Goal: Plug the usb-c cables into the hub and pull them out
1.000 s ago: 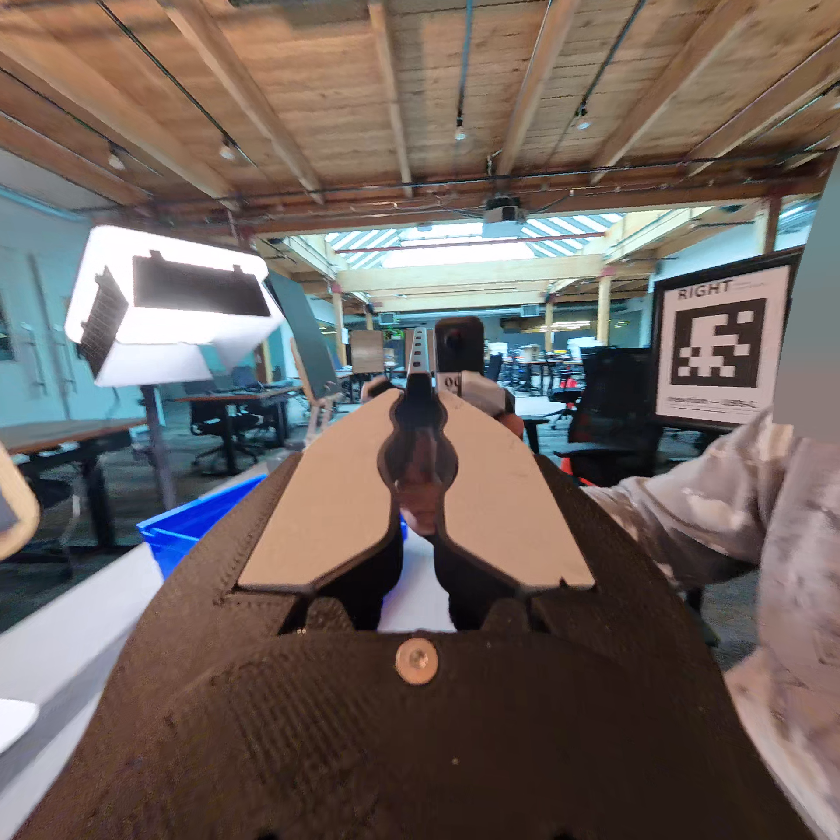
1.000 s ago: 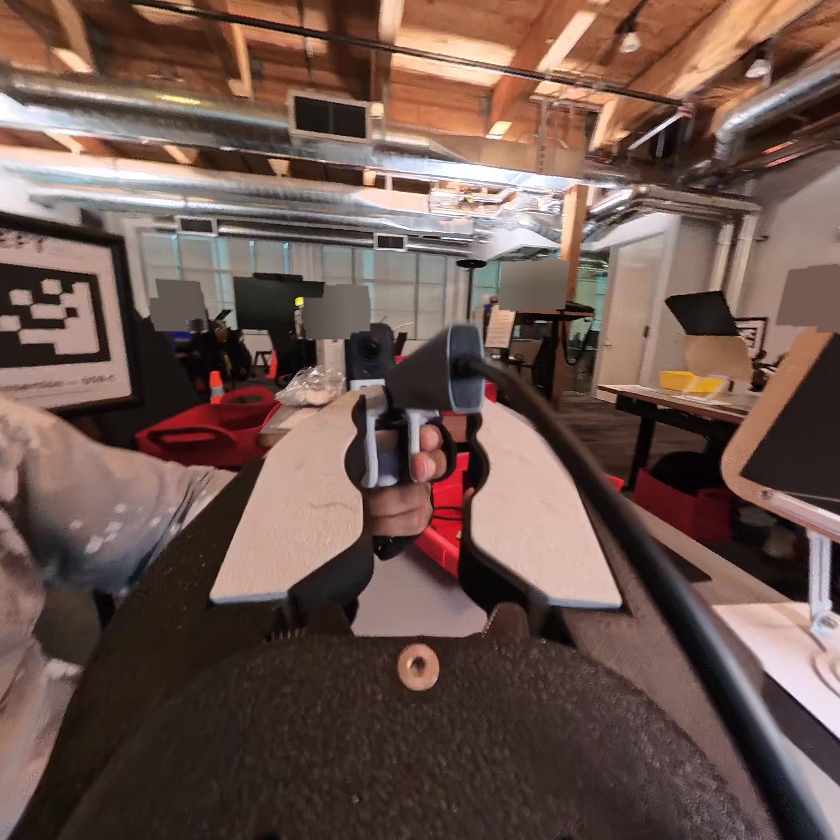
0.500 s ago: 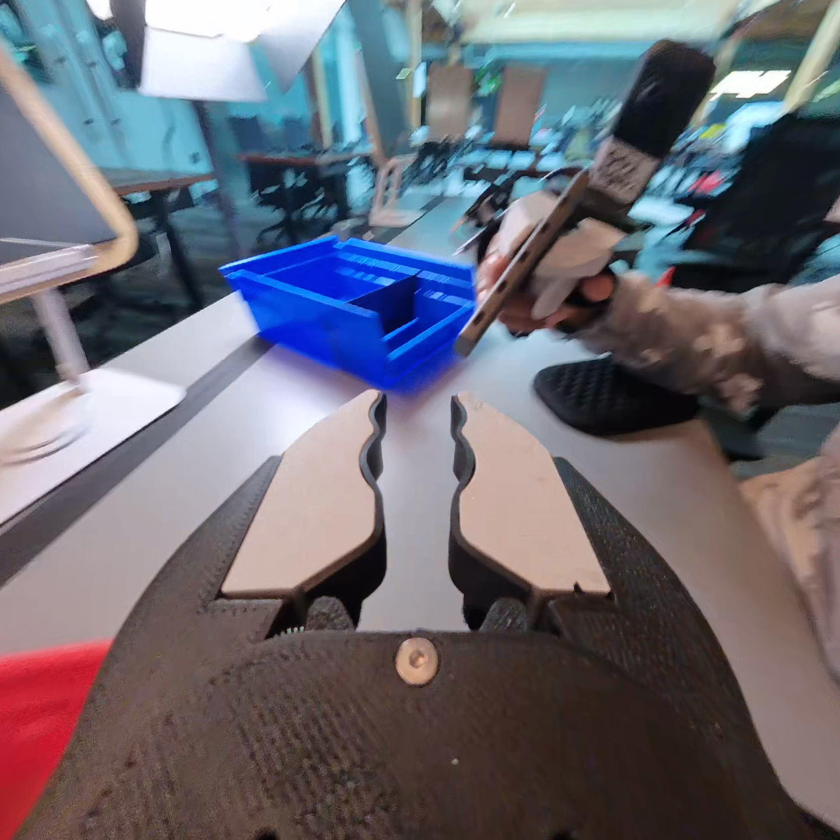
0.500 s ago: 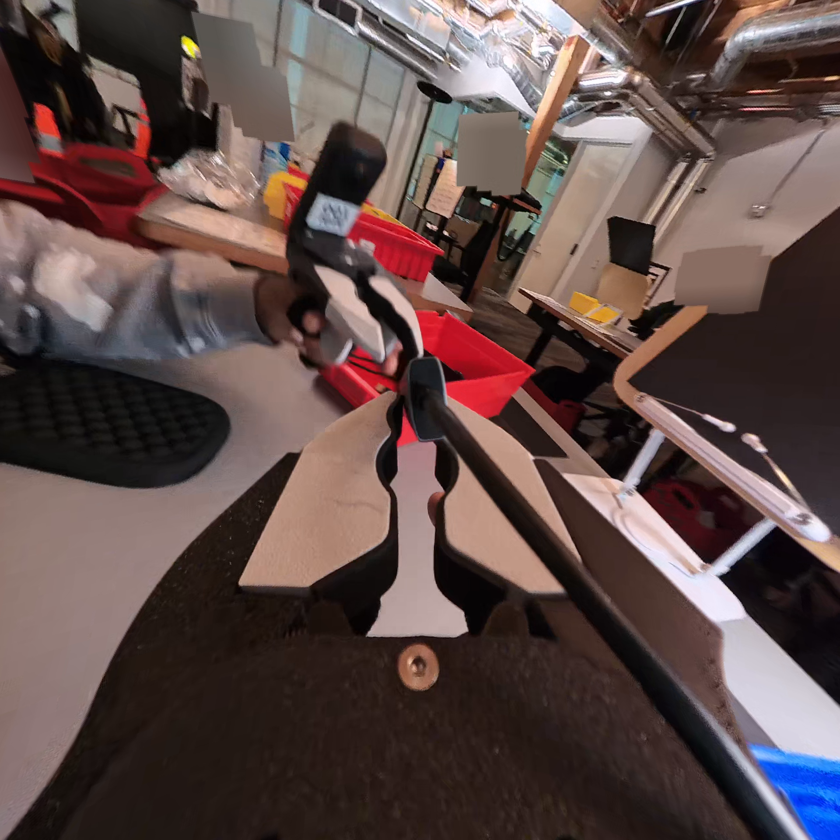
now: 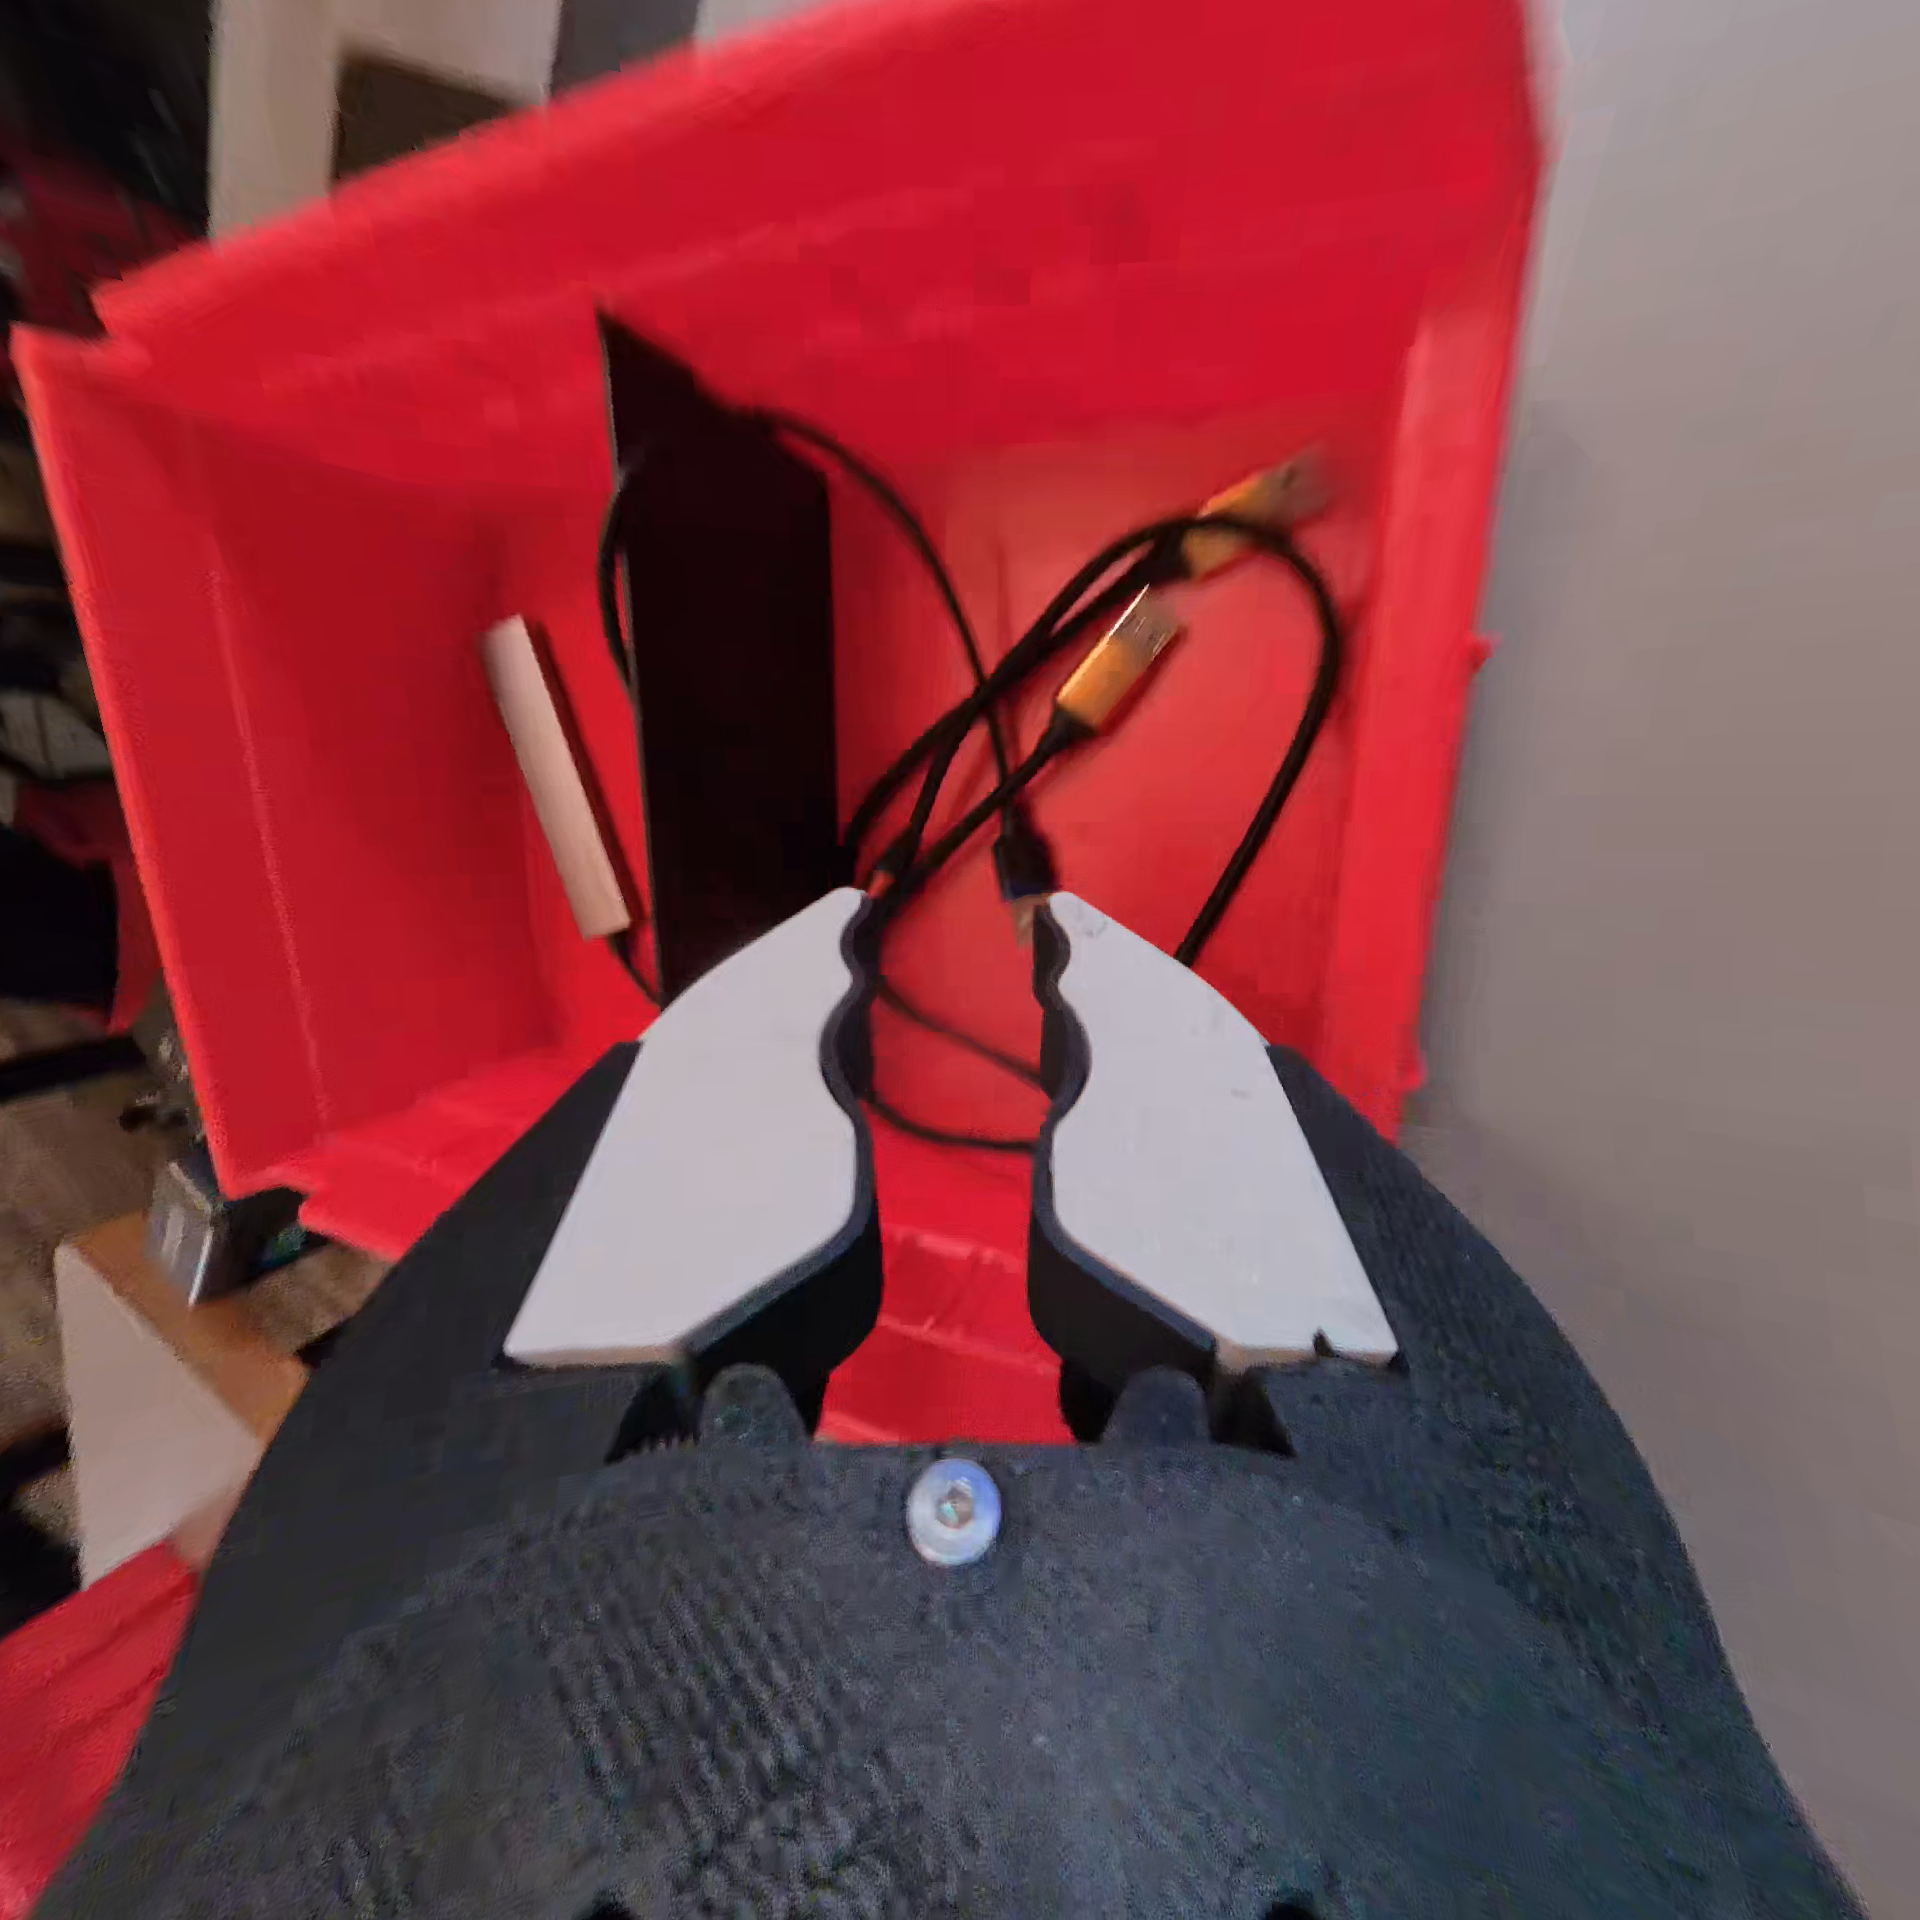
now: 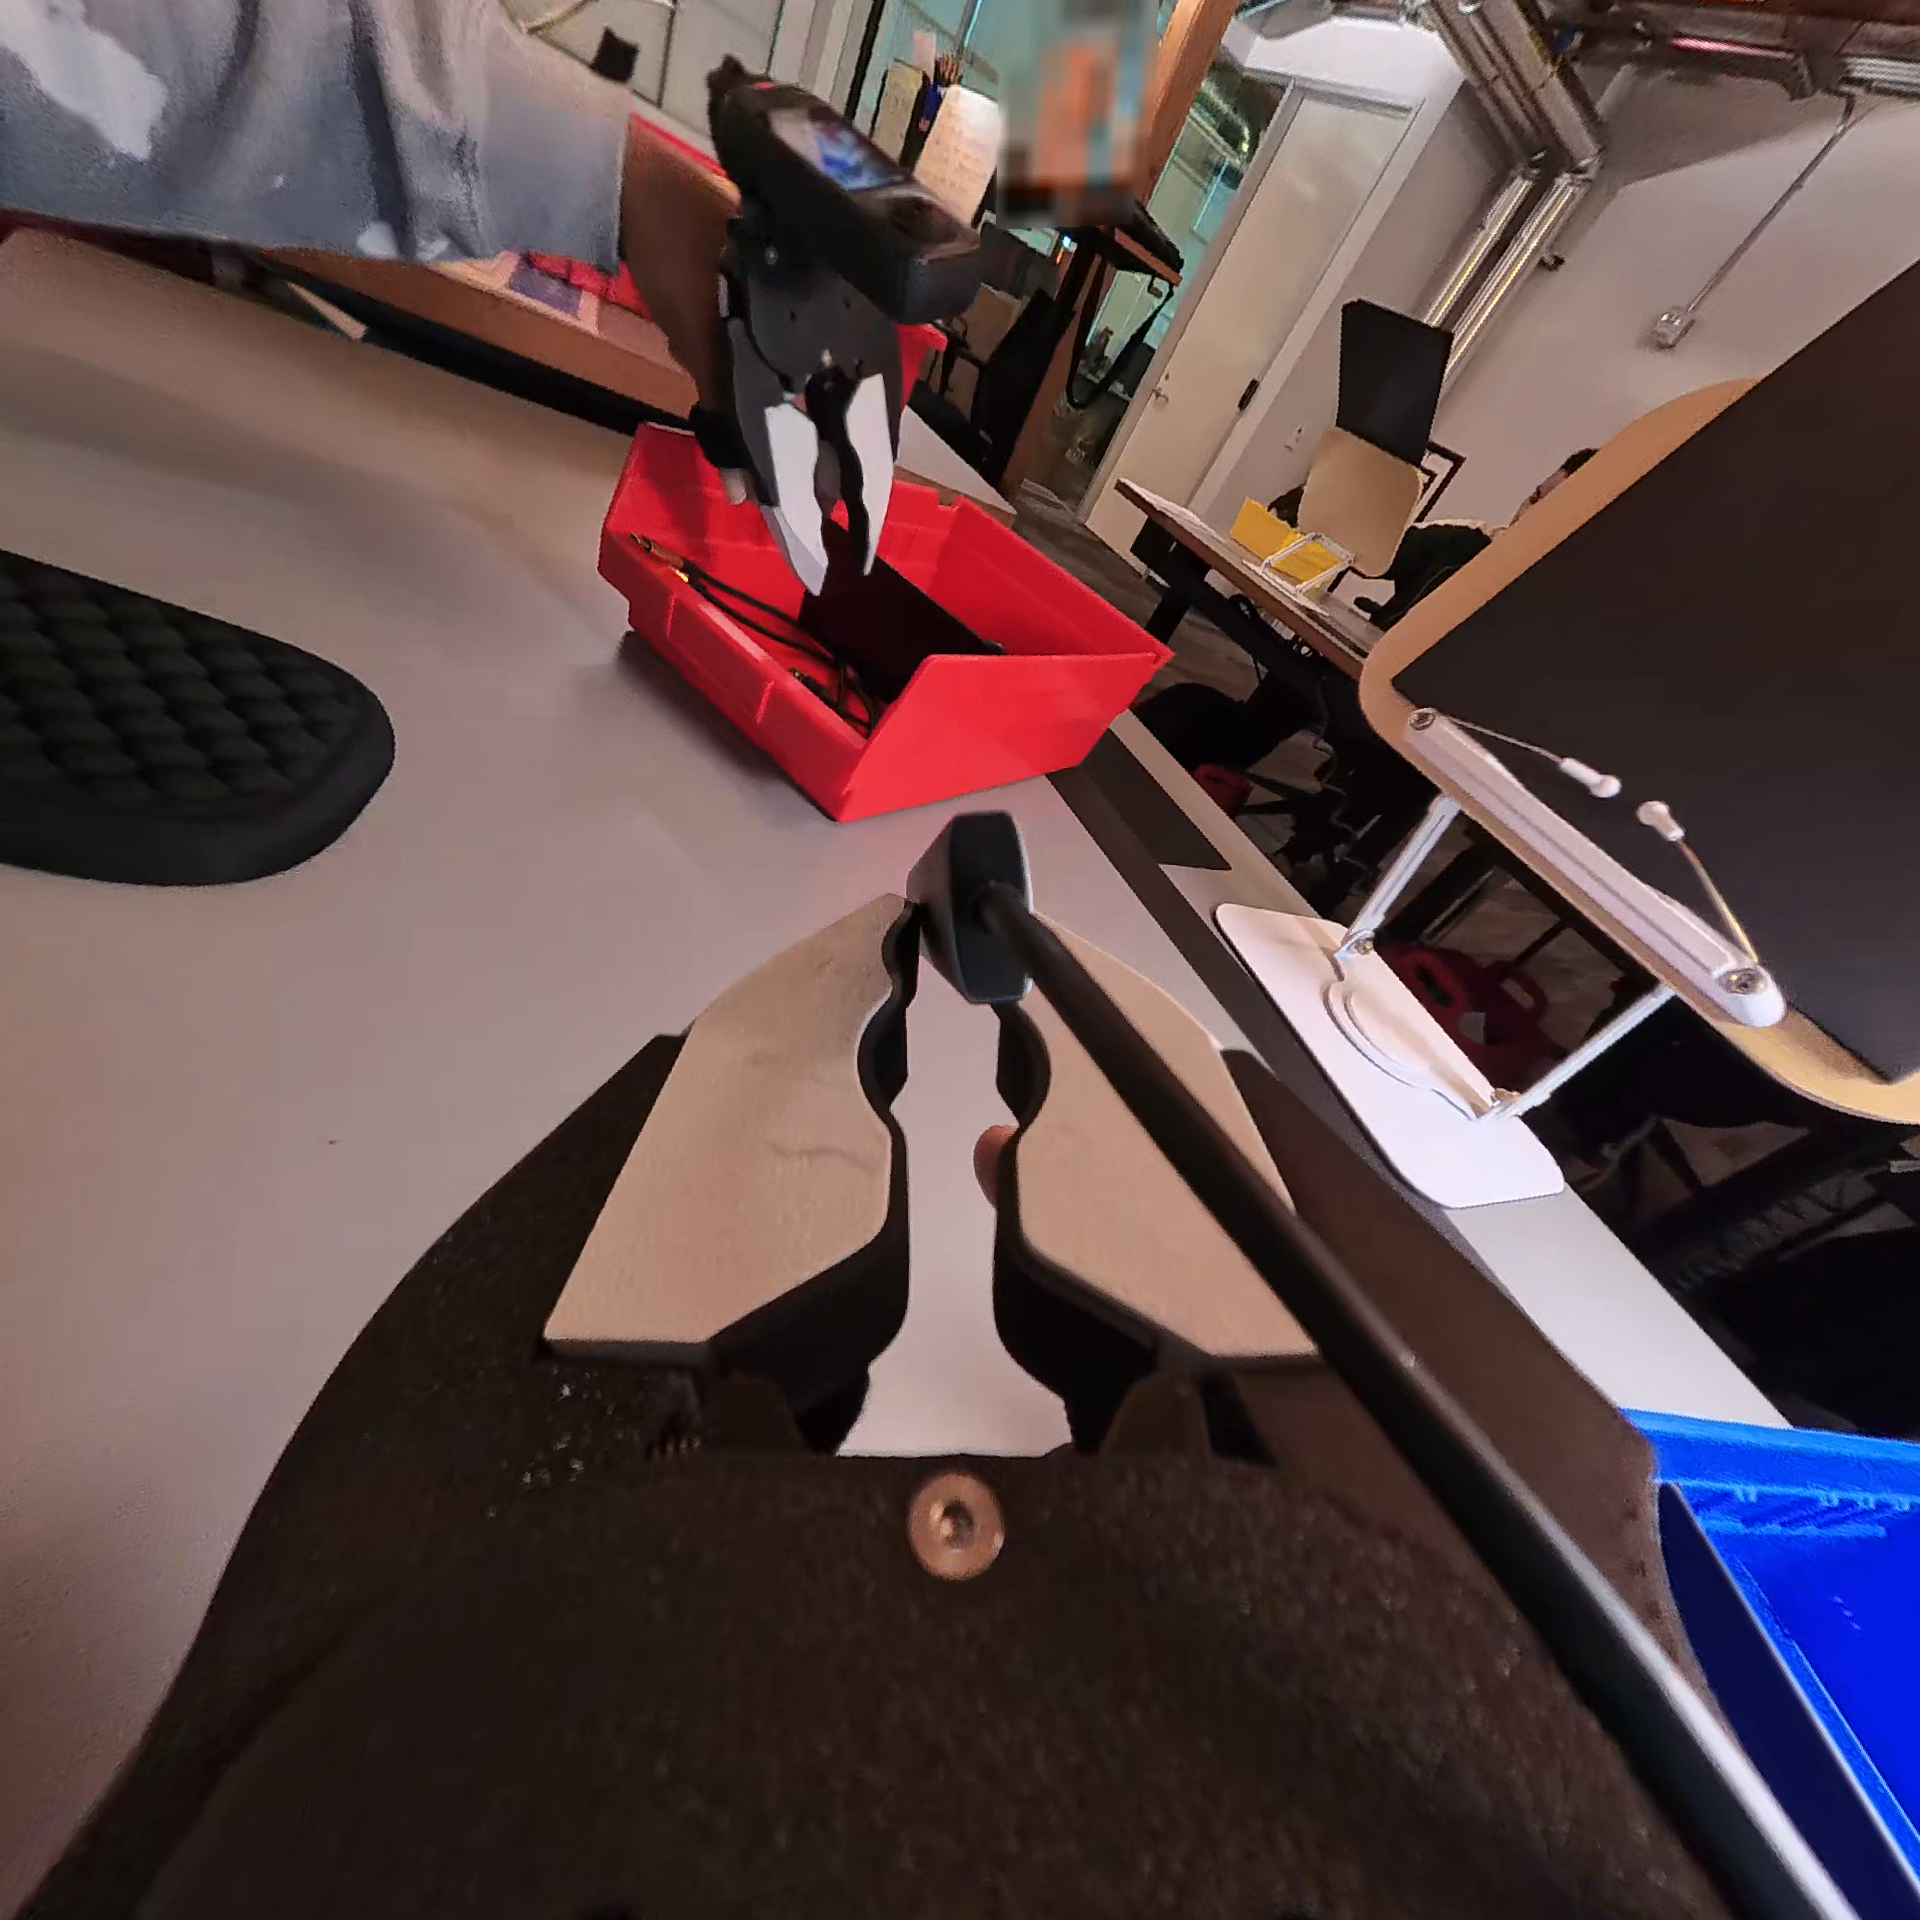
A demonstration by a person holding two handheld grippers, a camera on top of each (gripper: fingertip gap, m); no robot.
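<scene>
A red bin holds tangled black usb cables with gold plugs and one small dark plug. My left gripper is open and empty, pointing down into the bin just above the cables. In the right wrist view the left gripper hangs over the red bin. My right gripper is shut on the grey hub at its fingertips, low over the grey table. The hub's thick black cable trails back over the right finger.
The red bin also holds a black upright panel and a pale wooden peg. A black dimpled mat lies at the left. A blue bin is at the lower right. A white stand with a dark panel stands at the table's right edge.
Both grippers came down from pointing at the ceiling. The left one swung from the blue bin to over the red bin, open. The right one lowered towards the table, still holding the hub.
</scene>
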